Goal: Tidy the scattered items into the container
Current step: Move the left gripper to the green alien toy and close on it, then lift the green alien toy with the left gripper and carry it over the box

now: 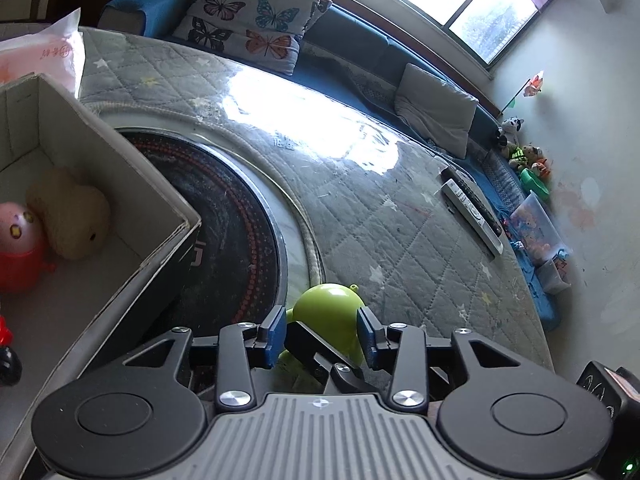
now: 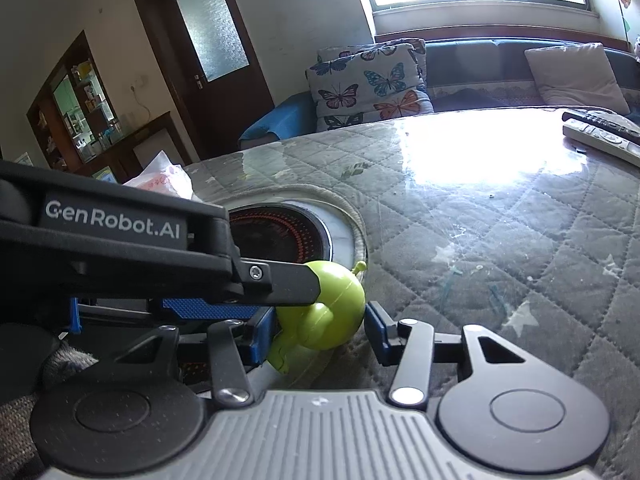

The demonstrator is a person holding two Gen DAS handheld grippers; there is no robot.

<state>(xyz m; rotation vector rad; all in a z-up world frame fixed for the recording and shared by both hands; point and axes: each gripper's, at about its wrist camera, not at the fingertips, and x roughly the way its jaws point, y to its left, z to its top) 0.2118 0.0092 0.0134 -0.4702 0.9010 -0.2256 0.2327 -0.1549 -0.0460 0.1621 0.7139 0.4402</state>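
Note:
A lime-green toy figure (image 1: 328, 312) lies on the quilted table cover by the rim of the round stove plate. My left gripper (image 1: 322, 336) is open with the toy between its blue pads (image 1: 274, 336). My right gripper (image 2: 320, 330) is open too, with the same toy (image 2: 336, 304) between its pads, and the left gripper's body (image 2: 120, 248) crosses above it. The cardboard box (image 1: 132, 184) stands at the left in the left wrist view, holding a beige plush (image 1: 72, 212) and a pink and red toy (image 1: 20, 248).
A round black stove plate (image 1: 224, 216) is set into the table. Two remote controls (image 1: 472, 208) lie at the far right edge. A white plastic bag (image 1: 48, 52) sits behind the box. A blue sofa with a butterfly cushion (image 1: 252, 12) runs along the far side.

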